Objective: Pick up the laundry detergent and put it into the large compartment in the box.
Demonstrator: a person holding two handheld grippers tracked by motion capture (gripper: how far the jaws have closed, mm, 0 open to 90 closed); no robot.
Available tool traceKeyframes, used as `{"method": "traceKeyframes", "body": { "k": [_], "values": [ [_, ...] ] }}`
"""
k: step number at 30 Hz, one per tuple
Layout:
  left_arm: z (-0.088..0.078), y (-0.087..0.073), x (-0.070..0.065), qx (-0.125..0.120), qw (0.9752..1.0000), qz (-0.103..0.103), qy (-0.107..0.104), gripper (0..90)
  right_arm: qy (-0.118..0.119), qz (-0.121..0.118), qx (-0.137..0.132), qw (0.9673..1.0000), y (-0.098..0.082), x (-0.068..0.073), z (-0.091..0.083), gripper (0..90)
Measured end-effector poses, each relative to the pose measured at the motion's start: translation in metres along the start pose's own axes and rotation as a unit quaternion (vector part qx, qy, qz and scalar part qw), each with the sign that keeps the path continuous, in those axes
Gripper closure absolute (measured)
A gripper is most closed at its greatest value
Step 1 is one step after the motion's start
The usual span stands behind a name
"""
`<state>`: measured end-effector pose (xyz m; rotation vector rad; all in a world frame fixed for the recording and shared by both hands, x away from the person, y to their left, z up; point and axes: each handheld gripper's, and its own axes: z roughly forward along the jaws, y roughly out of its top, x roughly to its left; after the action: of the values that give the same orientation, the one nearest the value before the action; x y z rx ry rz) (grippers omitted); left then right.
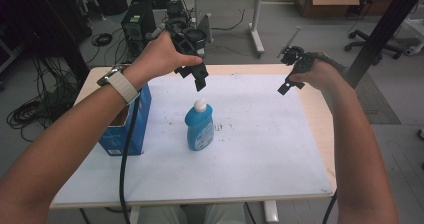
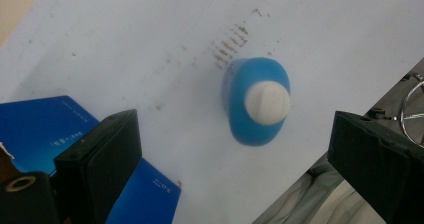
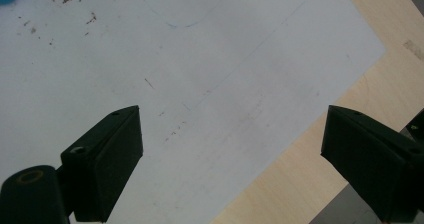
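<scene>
Nearest the person, a blue plastic dish-soap bottle with a white cap (image 1: pixel 199 125) stands upright near the middle of the white-topped table (image 1: pixel 260 149), just beside a blue cardboard box (image 1: pixel 129 129) at the left edge. Above it hangs the left gripper (image 1: pixel 197 76), jaws wide and empty, seemingly lining up a grasp; lowering over the cap comes next. Toward the far right corner the right gripper (image 1: pixel 289 84) hovers, jaws also wide.

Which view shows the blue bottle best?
The high view: the blue bottle stands upright, whole, label visible. The left gripper view shows it from above, cap foremost; the right gripper view catches a blue sliver at its corner.
</scene>
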<state>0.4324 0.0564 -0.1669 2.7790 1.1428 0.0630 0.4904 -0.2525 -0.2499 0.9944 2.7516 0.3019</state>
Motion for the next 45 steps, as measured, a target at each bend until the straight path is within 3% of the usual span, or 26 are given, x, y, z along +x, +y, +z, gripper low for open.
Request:
{"method": "traceKeyframes", "body": {
  "k": [21, 45],
  "values": [
    [0.029, -0.002, -0.017, 0.006, 1.0000, -0.007, 0.002, 7.6, 0.000, 0.002, -0.001, 1.0000, 0.000, 0.000, 0.002, 9.6],
    [0.063, -0.008, -0.021, 0.004, 0.9999, -0.016, -0.005, 7.3, -0.003, 0.002, -0.003, 1.0000, 0.002, 0.001, 0.003, 9.5]
  ]
}}
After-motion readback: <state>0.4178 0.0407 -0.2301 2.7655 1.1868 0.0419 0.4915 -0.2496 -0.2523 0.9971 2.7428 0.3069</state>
